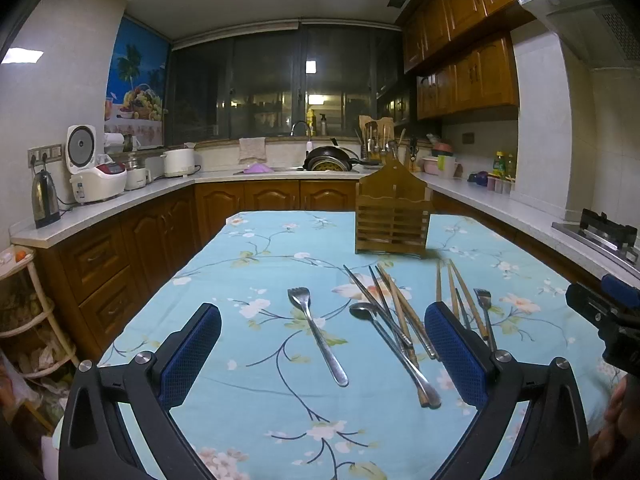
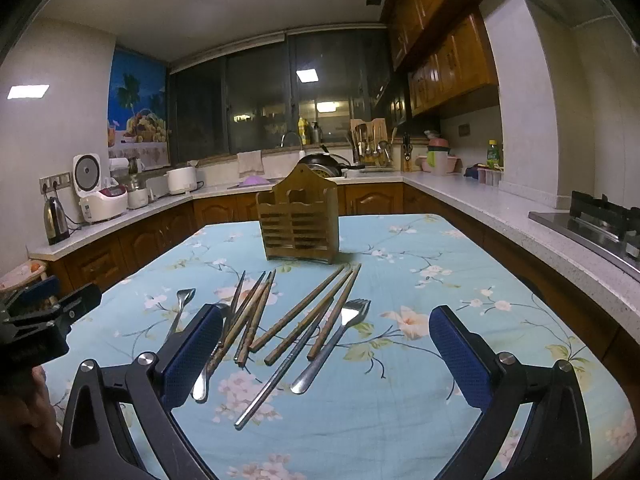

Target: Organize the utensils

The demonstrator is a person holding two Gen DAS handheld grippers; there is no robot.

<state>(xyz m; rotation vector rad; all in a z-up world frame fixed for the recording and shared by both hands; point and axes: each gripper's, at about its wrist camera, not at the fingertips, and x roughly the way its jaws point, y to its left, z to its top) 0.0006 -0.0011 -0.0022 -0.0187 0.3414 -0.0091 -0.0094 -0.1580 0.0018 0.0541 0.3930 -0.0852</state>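
Blue-green floral cloth point(image 1: 256, 360) is spread over the counter, and the utensils are laid loose on it. A slatted wooden holder point(image 1: 392, 220) is stood upright toward the far end of the cloth, apart from everything else. Nearer the camera, a metal fork point(image 1: 316, 332) is laid alone to the left. Beside it, a spoon point(image 1: 394, 354) is crossed with a bundle of metal and wooden chopsticks point(image 1: 400, 312). Further right, a second group of wooden chopsticks point(image 2: 304, 316) is fanned out, with a second fork point(image 2: 332, 344) lying against it and a long metal chopstick point(image 2: 280, 376) slanted under the group.

The left tongs point(image 1: 322, 352) are held above the cloth with the blue pads spread to their widest; nothing is gripped, and the lone fork and spoon are seen between them. The right tongs point(image 2: 326, 354) are likewise spread fully and empty, poised over the second group of chopsticks.
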